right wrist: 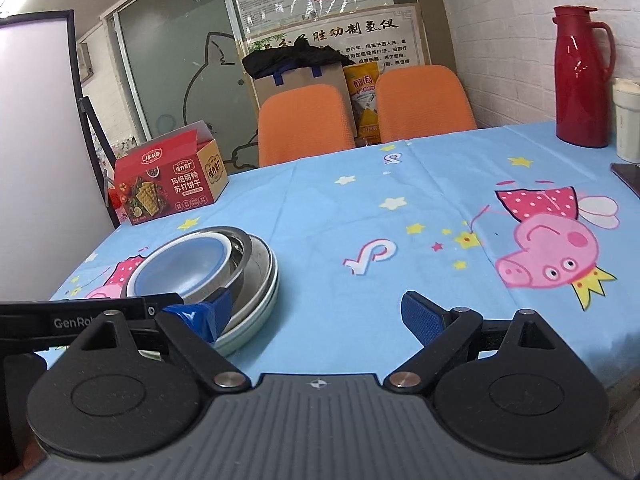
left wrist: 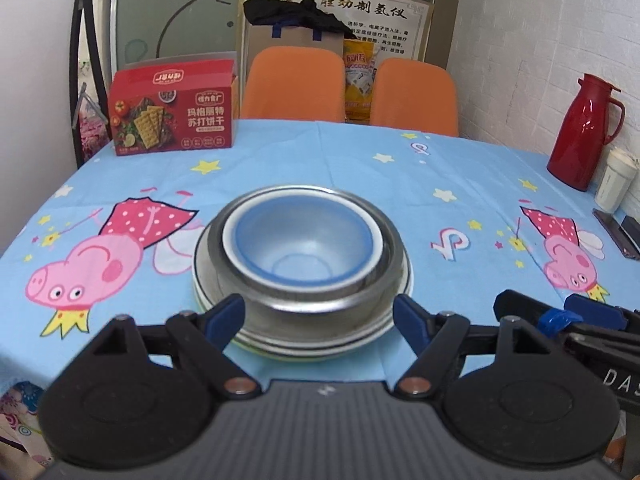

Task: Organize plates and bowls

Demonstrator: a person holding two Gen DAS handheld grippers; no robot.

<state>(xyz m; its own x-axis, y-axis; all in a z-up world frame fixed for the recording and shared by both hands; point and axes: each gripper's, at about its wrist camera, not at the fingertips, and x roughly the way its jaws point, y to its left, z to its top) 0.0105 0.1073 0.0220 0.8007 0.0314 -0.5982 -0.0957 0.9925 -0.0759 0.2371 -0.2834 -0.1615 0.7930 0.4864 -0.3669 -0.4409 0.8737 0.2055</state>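
A blue bowl (left wrist: pixel 304 246) sits nested in a white bowl (left wrist: pixel 230 248), inside a steel bowl (left wrist: pixel 312 300), all on stacked plates (left wrist: pixel 320 346) on the blue cartoon tablecloth (left wrist: pixel 360 168). My left gripper (left wrist: pixel 320 316) is open, its fingers either side of the stack's near edge, holding nothing. In the right wrist view the stack (right wrist: pixel 208 272) stands at the left. My right gripper (right wrist: pixel 320 312) is open and empty over bare cloth to the stack's right; its fingers also show in the left wrist view (left wrist: pixel 560 316).
A red cracker box (left wrist: pixel 172 112) stands at the far left of the table. A red thermos (left wrist: pixel 584 132), a white cup (left wrist: pixel 614 180) and a dark flat object (left wrist: pixel 618 232) are at the right edge. Two orange chairs (left wrist: pixel 348 88) stand behind the table.
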